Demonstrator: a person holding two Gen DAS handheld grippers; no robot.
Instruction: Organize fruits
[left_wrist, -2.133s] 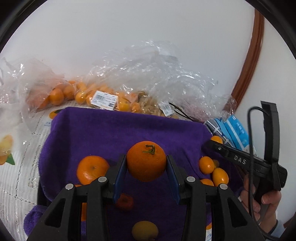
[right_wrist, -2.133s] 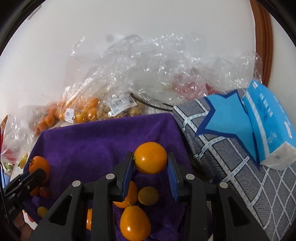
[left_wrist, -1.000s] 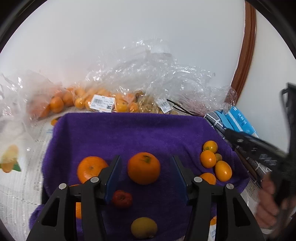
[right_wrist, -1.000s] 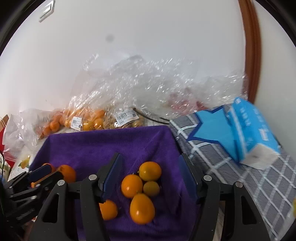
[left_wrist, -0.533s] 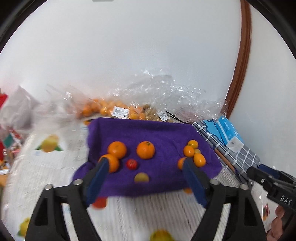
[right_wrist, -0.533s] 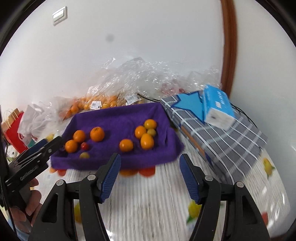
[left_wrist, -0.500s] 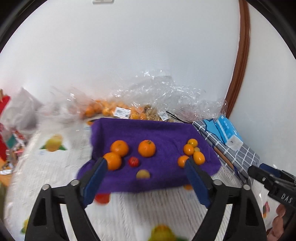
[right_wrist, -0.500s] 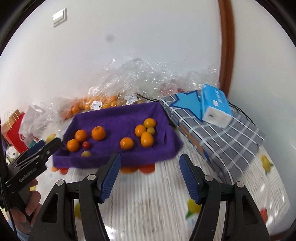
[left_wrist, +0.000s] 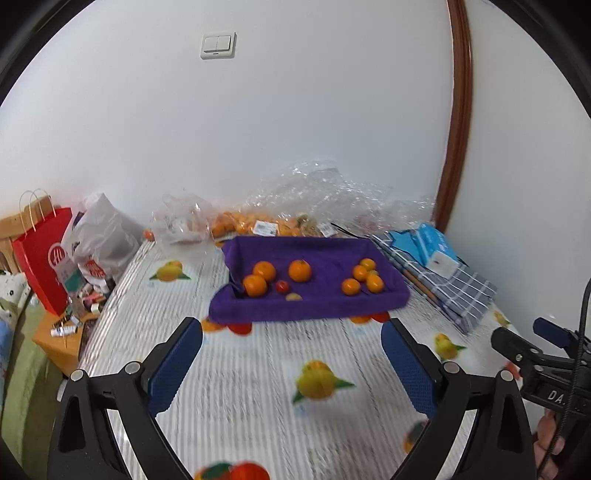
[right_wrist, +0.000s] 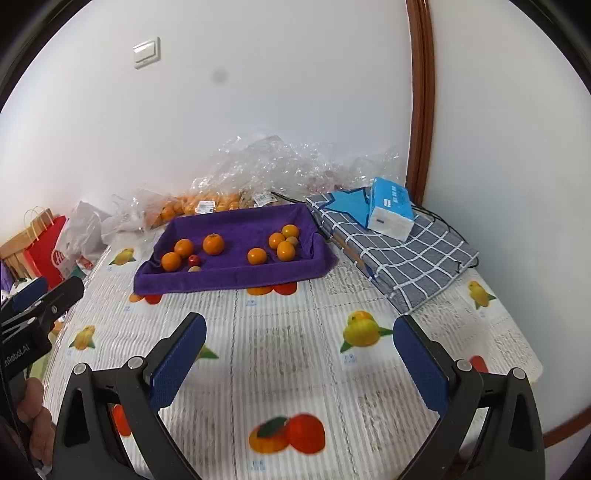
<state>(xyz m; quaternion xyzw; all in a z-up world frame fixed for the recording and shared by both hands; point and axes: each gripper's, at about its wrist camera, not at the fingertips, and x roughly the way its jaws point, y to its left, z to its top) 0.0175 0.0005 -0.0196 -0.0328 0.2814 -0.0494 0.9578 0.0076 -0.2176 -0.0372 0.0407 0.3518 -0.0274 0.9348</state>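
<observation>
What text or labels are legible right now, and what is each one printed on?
"DA", cut off by a cable: right gripper body.
"nRobot.AI", start cut off: left gripper body.
Red bag: white round logo, letters unclear.
Barcode stickers on the fruit bags: too small.
Tissue pack print: too small.

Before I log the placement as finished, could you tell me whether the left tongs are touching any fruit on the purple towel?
Apart. The left wrist view shows the left tongs open and empty, with patterned tablecloth between them and the purple towel.
</observation>
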